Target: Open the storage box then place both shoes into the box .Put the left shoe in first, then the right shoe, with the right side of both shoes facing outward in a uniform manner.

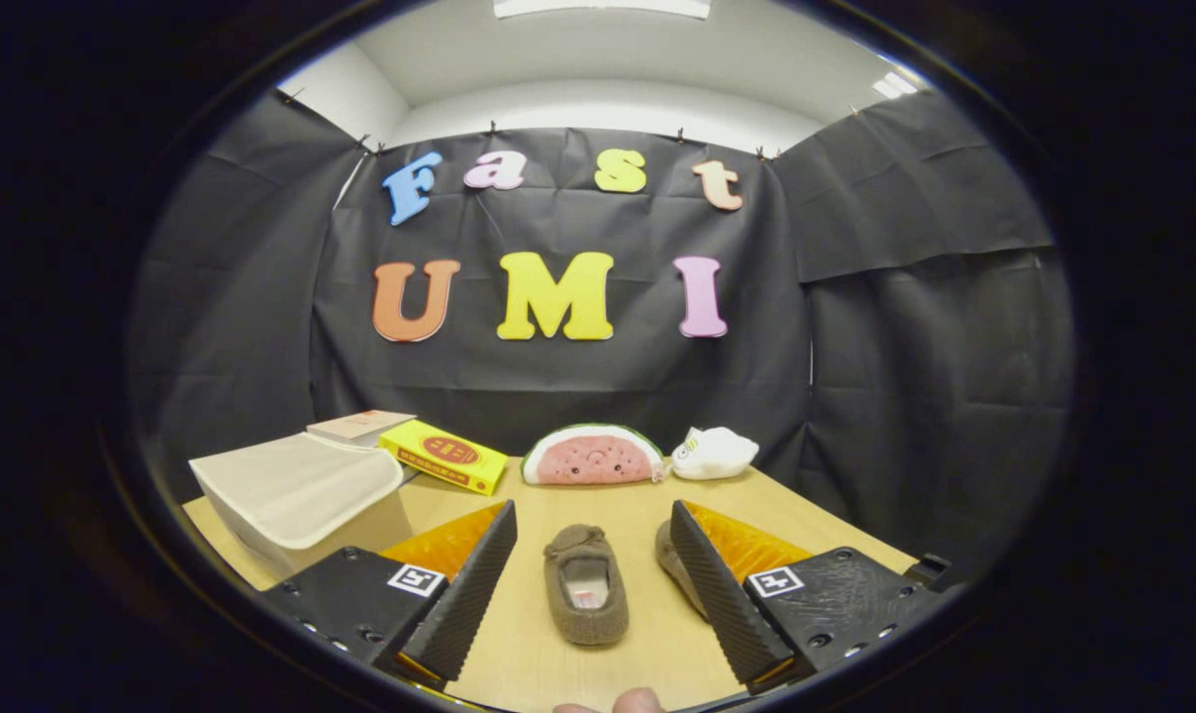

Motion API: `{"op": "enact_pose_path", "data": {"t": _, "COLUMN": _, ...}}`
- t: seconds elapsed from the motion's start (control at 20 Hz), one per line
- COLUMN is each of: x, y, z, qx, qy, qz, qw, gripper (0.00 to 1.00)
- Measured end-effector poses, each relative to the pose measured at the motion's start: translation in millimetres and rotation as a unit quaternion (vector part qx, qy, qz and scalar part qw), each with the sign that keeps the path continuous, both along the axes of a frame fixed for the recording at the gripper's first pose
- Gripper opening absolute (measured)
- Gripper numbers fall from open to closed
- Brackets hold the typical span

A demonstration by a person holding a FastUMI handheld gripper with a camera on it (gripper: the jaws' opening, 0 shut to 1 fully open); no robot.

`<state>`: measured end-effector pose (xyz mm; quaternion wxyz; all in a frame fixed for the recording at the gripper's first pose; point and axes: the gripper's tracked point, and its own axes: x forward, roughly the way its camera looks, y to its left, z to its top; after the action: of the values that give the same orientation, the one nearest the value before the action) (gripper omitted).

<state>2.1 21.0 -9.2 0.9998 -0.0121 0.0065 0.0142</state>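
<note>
A brown slipper (585, 586) lies on the wooden table (608, 505), toe pointing away, in the gap between my fingers. A second brown slipper (673, 564) lies just to its right, mostly hidden behind the right finger (722, 594). A beige fabric storage box (296, 495) stands beyond the left finger (469, 589), its lid flap down over the top. My gripper (593, 569) is open and hovers above the table with nothing held.
Beyond the box lie a pale book (360, 426) and a yellow box (445, 456). A watermelon plush (591, 456) and a small white plush (714, 453) sit at the table's far edge. Fingertips of a person's hand (623, 702) show at the bottom.
</note>
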Motion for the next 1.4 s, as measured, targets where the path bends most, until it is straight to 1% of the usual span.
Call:
{"op": "enact_pose_path", "data": {"t": 0.35, "x": 2.7, "y": 5.6, "z": -0.6, "qx": -0.006, "qy": 0.000, "qz": 0.005, "qw": 1.000, "gripper": 0.95}}
{"op": "enact_pose_path", "data": {"t": 0.5, "x": 4.3, "y": 7.1, "z": -0.8, "qx": 0.003, "qy": 0.000, "qz": 0.007, "qw": 1.000, "gripper": 0.95}}
{"op": "enact_pose_path", "data": {"t": 0.8, "x": 1.3, "y": 23.6, "z": 3.7, "qx": 0.006, "qy": -0.001, "qz": 0.024, "qw": 1.000, "gripper": 0.95}}
{"op": "enact_pose_path", "data": {"t": 0.9, "x": 3.7, "y": 33.9, "z": 4.1, "qx": 0.009, "qy": -0.001, "qz": 0.036, "qw": 0.999, "gripper": 0.95}}
{"op": "enact_pose_path", "data": {"t": 1.0, "x": 6.6, "y": 49.5, "z": 0.6, "qx": 0.020, "qy": 0.006, "qz": 0.057, "qw": 0.998, "gripper": 0.95}}
{"op": "enact_pose_path", "data": {"t": 1.3, "x": 18.9, "y": 105.6, "z": -15.2, "qx": 0.041, "qy": 0.031, "qz": 0.112, "qw": 0.992, "gripper": 0.95}}
{"op": "enact_pose_path", "data": {"t": 1.4, "x": 24.7, "y": 128.6, "z": -20.8, "qx": 0.060, "qy": 0.041, "qz": 0.132, "qw": 0.989, "gripper": 0.96}}
